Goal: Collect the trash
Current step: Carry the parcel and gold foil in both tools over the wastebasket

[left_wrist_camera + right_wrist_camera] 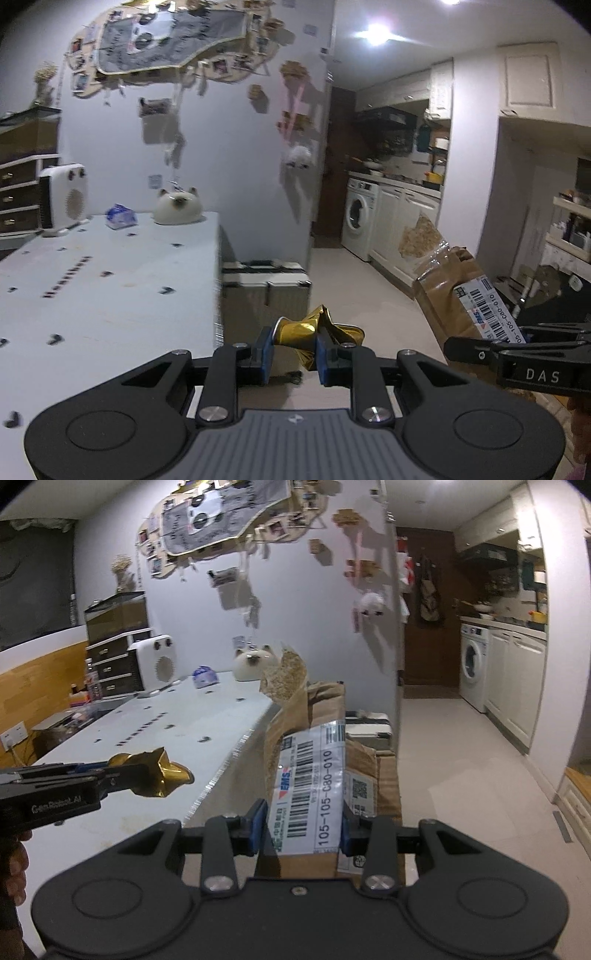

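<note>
My left gripper [294, 354] is shut on a crumpled gold foil wrapper [314, 330] and holds it in the air just past the white table's right end. The wrapper also shows in the right wrist view [155, 775], in the left gripper [107, 771]. My right gripper [301, 827] is shut on a torn brown cardboard parcel with a white barcode label [314, 775] and holds it up in the air. The parcel also shows at the right of the left wrist view [454, 295], held by the right gripper [517, 350].
A long white table [110, 288] carries a white heater [62, 199], a blue tissue pack [120, 216] and a cat-shaped ornament [177, 206]. A striped case [266, 291] stands on the floor by the table's end. A washing machine [360, 218] and white cabinets line the kitchen.
</note>
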Demonstrator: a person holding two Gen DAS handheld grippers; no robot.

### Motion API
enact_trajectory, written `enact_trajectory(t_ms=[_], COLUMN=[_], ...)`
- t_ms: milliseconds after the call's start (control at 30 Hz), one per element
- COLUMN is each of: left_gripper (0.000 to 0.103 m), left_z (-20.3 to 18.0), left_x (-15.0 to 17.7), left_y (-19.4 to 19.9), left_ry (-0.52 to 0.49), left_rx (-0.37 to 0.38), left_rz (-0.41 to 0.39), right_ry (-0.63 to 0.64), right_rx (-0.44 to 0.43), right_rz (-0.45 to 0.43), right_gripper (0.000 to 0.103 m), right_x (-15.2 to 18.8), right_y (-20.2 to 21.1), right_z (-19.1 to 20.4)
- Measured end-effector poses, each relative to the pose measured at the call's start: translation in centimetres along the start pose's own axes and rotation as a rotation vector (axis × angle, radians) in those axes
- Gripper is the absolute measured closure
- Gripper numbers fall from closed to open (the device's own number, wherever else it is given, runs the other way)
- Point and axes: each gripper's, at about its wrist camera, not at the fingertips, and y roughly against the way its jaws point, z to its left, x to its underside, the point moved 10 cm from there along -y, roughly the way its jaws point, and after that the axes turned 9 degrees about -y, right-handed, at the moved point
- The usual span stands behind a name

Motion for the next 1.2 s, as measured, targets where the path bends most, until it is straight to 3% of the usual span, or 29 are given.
enact_trajectory(t_ms=[300,533,1000,1200], left_gripper=[0.078,0.078,0.078,0.078], left_z=[-6.3,-8.8,-10.8,-10.1], left_x=[3.3,8.6,23.0,28.3], left_y=[-5.0,-11.0,-24.4,-29.8], left_ry=[-0.018,0.009,0.072,0.095], left_rx=[0.082,0.113,0.145,0.120], left_rz=[0.083,0.216,0.534,0.624], right_ry=[-0.079,-0.139,-0.312,-0.361], right_rx=[0.070,0.111,0.168,0.175], right_rz=[0.041,0.115,0.401,0.498], right_gripper=[0.064,0.064,0.064,0.064], right_x=[3.4,7.7,21.0,25.7], right_y=[-0.7,-3.7,-15.4,-20.8], right_z=[-7.3,-12.2,-20.6,-22.7])
